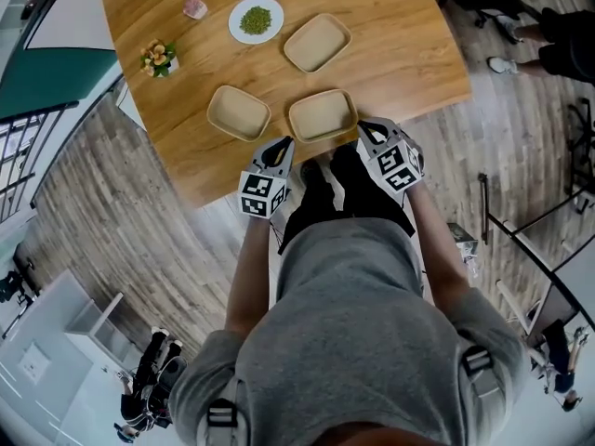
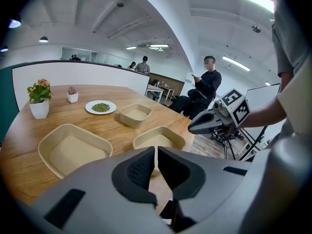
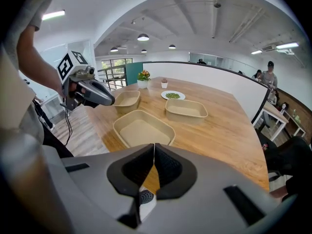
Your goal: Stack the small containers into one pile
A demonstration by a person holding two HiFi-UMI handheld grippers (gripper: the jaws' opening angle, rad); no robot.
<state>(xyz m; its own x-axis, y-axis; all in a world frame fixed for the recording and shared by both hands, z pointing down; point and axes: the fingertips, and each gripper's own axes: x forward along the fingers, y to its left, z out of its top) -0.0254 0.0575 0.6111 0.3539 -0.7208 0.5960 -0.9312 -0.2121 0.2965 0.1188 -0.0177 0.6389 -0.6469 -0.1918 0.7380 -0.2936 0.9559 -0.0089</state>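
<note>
Three shallow beige containers lie apart on the wooden table [image 1: 409, 54]: a left container [image 1: 239, 111], a near one [image 1: 323, 115] by the front edge, and a far one [image 1: 317, 42]. My left gripper [image 1: 284, 144] hovers just off the table's front edge, left of the near container [image 2: 158, 139]; its jaws are shut with nothing in them. My right gripper [image 1: 365, 129] hangs at that container's right corner, also shut and empty. In the left gripper view my left gripper [image 2: 156, 151] points at the near container. In the right gripper view the right gripper [image 3: 154, 147] points at it [image 3: 144, 129].
At the table's far side are a white plate of green bits [image 1: 256, 19], a small flower pot [image 1: 158, 59] and a tiny pink pot [image 1: 194, 7]. A seated person [image 2: 202, 89] is beyond the table's right end. The table edge lies right below both grippers.
</note>
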